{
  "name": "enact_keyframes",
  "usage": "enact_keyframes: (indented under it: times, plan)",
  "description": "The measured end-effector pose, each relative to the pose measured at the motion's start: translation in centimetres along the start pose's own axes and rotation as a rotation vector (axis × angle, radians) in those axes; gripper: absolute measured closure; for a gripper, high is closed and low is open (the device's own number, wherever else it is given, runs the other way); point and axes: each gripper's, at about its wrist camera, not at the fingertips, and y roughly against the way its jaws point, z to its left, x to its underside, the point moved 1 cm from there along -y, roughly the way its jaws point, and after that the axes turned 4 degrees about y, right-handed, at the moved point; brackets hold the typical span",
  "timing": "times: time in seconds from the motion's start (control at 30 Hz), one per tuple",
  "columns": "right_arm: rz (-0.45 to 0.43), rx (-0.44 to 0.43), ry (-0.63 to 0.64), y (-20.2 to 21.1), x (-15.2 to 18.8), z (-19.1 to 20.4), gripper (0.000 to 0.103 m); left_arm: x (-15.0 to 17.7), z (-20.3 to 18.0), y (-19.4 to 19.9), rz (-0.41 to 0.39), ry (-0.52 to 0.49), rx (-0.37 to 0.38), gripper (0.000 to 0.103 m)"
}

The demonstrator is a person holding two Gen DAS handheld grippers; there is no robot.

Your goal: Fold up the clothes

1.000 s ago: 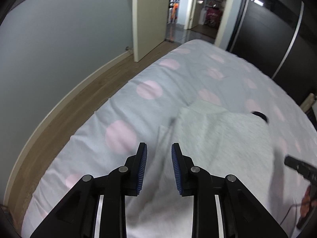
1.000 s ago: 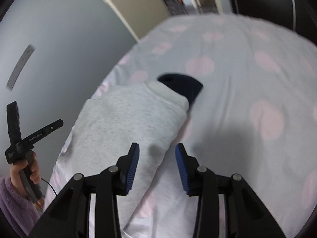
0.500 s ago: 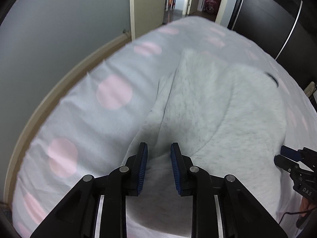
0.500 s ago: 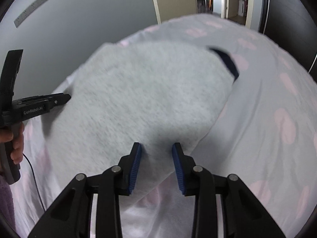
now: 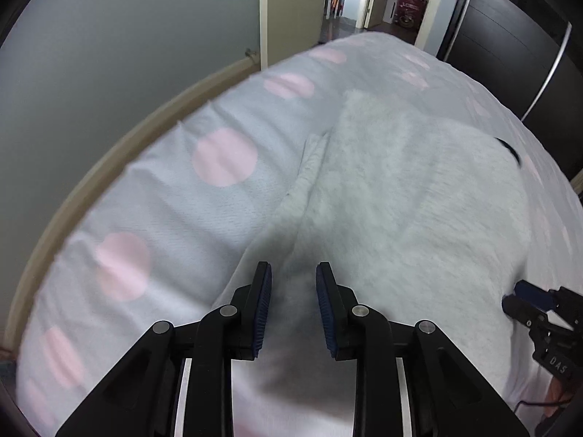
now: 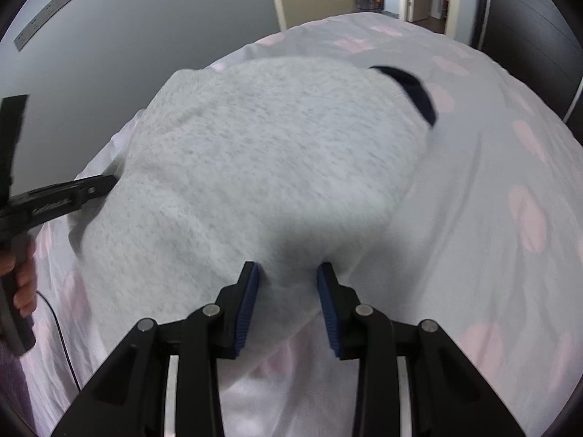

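Note:
A light grey knitted garment (image 5: pixel 419 218) (image 6: pixel 273 153) lies spread on the bed, with a dark navy trim (image 6: pixel 419 91) (image 5: pixel 510 149) at its far right corner. My left gripper (image 5: pixel 290 267) points down at the garment's near left edge, jaws open, with cloth under the gap and the pads not pressing on it. My right gripper (image 6: pixel 288 267) is low over the near right edge. It is open too, and the hem lies between its fingers. Each gripper shows at the rim of the other's view, the right gripper (image 5: pixel 524 302) and the left gripper (image 6: pixel 73 193).
The bed has a pale sheet with pink dots (image 5: pixel 182 218) (image 6: pixel 492 182). A grey wall (image 5: pixel 109 54) and a skirting strip run along its left side. An open doorway (image 5: pixel 382 0) is beyond, and a dark wardrobe (image 5: pixel 510 54) stands at the right. A hand (image 6: pixel 22 284) and a cable (image 6: pixel 62 335) are at the left.
Both grippers have come down and tilted toward the garment, which now fills much more of each view. The right jaws have narrowed a little.

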Motion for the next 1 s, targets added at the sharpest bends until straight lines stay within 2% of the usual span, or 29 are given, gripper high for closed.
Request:
enact_keyframes:
  times: [0.07,0.2,0.3,0.4,0.47,0.53,0.6,0.77,0.83,0.9,1.0]
  plan:
    - [0.001,0.000,-0.009,1.5,0.5,0.2,0.071,0.9,-1.0,2.2,-0.006,-0.056,-0.016,0.075]
    - [-0.035,0.042,0.068,6.1,1.5,1.8,0.071,3.2,-2.9,7.5,-0.033,-0.131,-0.003,0.075]
    - [-0.058,0.050,0.088,10.1,2.0,3.1,0.069,5.0,-4.0,12.0,-0.065,-0.143,0.040,0.075]
    - [-0.084,0.062,0.092,14.5,2.9,4.3,0.066,6.8,-4.8,15.5,-0.041,-0.139,0.108,0.075]
    - [-0.105,0.068,0.088,17.6,4.0,4.9,0.062,8.1,-5.5,18.3,-0.048,-0.148,0.124,0.075]
    - [-0.128,0.070,0.081,20.7,5.3,5.6,0.059,9.2,-6.1,20.7,-0.060,-0.154,0.125,0.069]
    - [-0.150,0.072,0.077,23.6,6.7,6.1,0.058,10.5,-6.4,23.3,-0.078,-0.156,0.118,0.038]
    - [-0.214,0.106,0.126,29.9,11.0,8.1,0.056,14.1,-7.5,30.6,-0.182,-0.157,0.085,0.035]
    - [-0.240,0.112,0.142,32.0,12.8,8.9,0.056,15.8,-8.3,33.0,-0.226,-0.157,0.061,0.026]
    - [-0.267,0.113,0.152,34.0,14.5,9.6,0.056,17.4,-8.9,35.0,-0.268,-0.143,0.052,0.024]
    - [-0.292,0.125,0.163,36.6,17.0,10.6,0.055,19.8,-9.4,36.7,-0.278,-0.106,0.059,0.024]
